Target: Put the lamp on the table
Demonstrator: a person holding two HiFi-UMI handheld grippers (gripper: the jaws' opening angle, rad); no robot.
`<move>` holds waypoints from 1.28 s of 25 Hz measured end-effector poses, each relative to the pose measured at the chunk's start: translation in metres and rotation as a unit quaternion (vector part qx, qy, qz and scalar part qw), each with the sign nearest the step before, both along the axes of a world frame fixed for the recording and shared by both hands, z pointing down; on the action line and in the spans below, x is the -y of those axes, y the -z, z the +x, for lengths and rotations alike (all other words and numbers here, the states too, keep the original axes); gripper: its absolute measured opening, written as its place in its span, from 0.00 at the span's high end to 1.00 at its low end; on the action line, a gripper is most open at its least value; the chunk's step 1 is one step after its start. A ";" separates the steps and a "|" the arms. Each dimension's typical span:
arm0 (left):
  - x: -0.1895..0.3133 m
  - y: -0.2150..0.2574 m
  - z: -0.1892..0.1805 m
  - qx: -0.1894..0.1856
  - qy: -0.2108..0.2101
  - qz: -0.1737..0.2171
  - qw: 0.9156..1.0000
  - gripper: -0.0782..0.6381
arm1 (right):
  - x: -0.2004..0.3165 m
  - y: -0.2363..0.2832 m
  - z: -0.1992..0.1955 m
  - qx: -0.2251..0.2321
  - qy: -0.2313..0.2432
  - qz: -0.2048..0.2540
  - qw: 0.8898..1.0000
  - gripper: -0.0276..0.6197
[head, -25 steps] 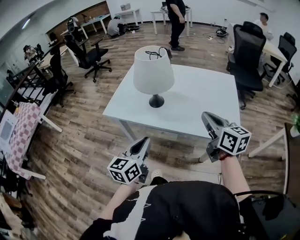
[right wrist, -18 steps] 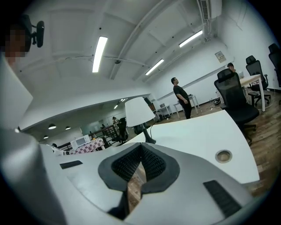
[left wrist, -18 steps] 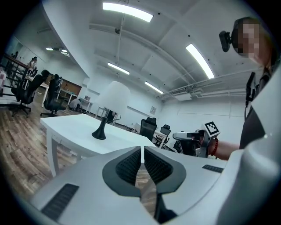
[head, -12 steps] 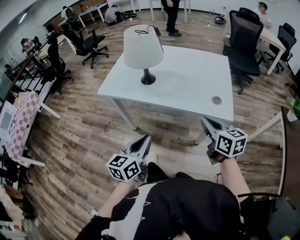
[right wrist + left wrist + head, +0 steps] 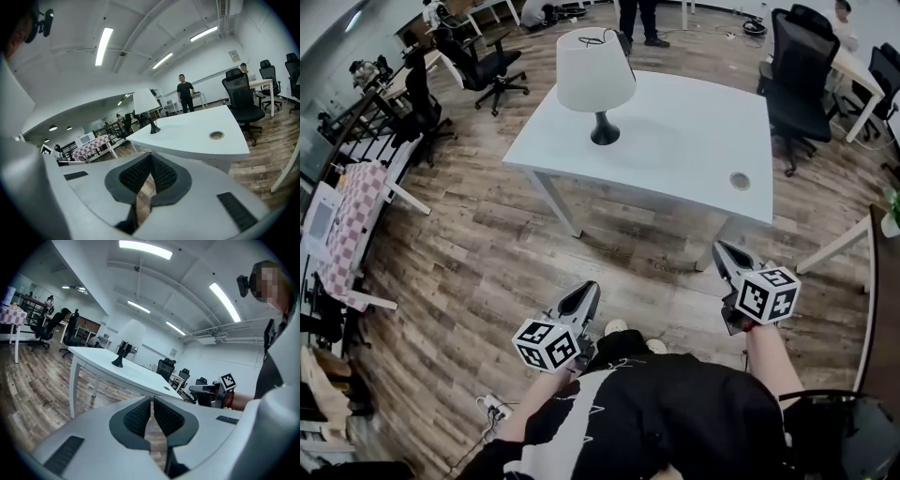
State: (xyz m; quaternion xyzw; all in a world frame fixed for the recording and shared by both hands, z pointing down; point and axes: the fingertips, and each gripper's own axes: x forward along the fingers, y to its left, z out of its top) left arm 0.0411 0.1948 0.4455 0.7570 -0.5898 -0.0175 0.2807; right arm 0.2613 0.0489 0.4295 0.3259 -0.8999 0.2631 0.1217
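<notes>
A lamp (image 5: pixel 595 80) with a white shade and a black foot stands upright on the white table (image 5: pixel 675 141), near its far left corner. It also shows in the left gripper view as the lamp (image 5: pixel 125 341) and in the right gripper view as the lamp (image 5: pixel 146 107). My left gripper (image 5: pixel 587 292) is shut and empty, well short of the table over the wood floor. My right gripper (image 5: pixel 722 251) is shut and empty too, near the table's front right corner. In the gripper views the left gripper (image 5: pixel 152 401) and right gripper (image 5: pixel 150 157) hold nothing.
Black office chairs (image 5: pixel 795 70) stand right of the table, another chair (image 5: pixel 478 66) to its left. A person (image 5: pixel 639 14) stands beyond the table. A table with a checked cloth (image 5: pixel 347 234) is at the far left. A cable hole (image 5: pixel 740 180) is in the tabletop.
Both grippers have drawn back from the table and sunk. The table and lamp now lie farther from them. The lamp stays where it stood.
</notes>
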 end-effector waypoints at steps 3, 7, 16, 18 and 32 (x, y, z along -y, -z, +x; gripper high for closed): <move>-0.005 0.010 -0.012 0.005 0.004 0.003 1.000 0.85 | -0.002 0.005 -0.008 0.001 0.003 0.003 1.000 0.93; -0.010 0.018 -0.030 0.008 0.010 0.001 1.000 0.84 | -0.004 0.009 -0.020 -0.004 0.000 0.005 1.000 0.93; -0.009 0.034 -0.054 0.010 -0.008 0.007 1.000 0.85 | -0.015 0.019 -0.048 0.004 -0.003 0.003 1.000 0.93; -0.007 0.036 -0.056 0.007 -0.007 0.014 1.000 0.84 | -0.020 0.021 -0.050 -0.001 0.001 0.009 1.000 0.93; -0.004 0.059 -0.070 0.005 0.000 0.044 0.999 0.85 | -0.018 0.044 -0.053 -0.006 -0.003 0.031 0.999 0.93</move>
